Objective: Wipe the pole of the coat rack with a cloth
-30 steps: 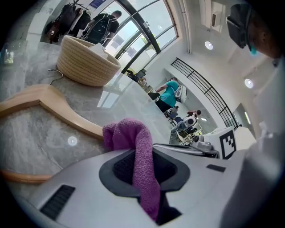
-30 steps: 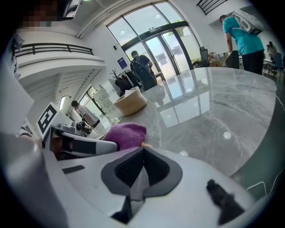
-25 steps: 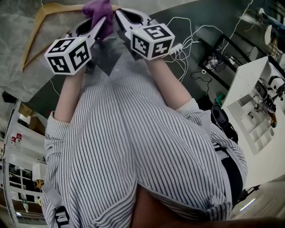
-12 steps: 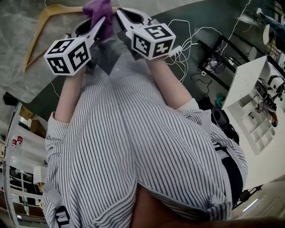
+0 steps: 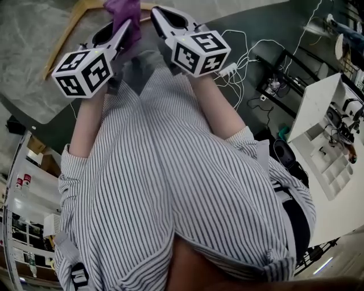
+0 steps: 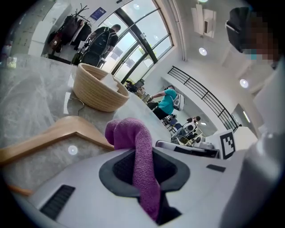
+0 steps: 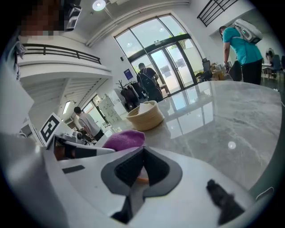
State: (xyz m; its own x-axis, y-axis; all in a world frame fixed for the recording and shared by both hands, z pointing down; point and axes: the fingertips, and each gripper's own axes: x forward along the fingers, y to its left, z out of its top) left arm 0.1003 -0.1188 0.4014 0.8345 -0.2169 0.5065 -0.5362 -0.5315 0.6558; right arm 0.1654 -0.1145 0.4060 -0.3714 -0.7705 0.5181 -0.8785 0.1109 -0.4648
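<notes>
My left gripper [image 5: 126, 27] is shut on a purple cloth [image 5: 123, 10], which pokes out past its jaws over the marble table [image 5: 34, 68]. In the left gripper view the cloth [image 6: 127, 133] runs down between the pads of the left gripper [image 6: 143, 171]. My right gripper [image 5: 158, 12] sits close beside it on the right, jaws closed together with nothing in them [image 7: 141, 167]. From the right gripper view the cloth [image 7: 124, 139] shows just to the left. A light wooden hanger [image 5: 71, 25] lies on the table under the cloth. No coat rack pole is near the grippers.
A woven basket [image 6: 95, 89] stands farther back on the table. A coat rack with dark coats [image 7: 129, 94] stands far off by the glass doors, with people around. White cables [image 5: 244, 51] and a white desk [image 5: 330, 142] are on the floor to the right.
Both grippers have drifted slightly forward over the table, and the hanger has slid toward the top of the head view. The left gripper keeps its hold on the cloth.
</notes>
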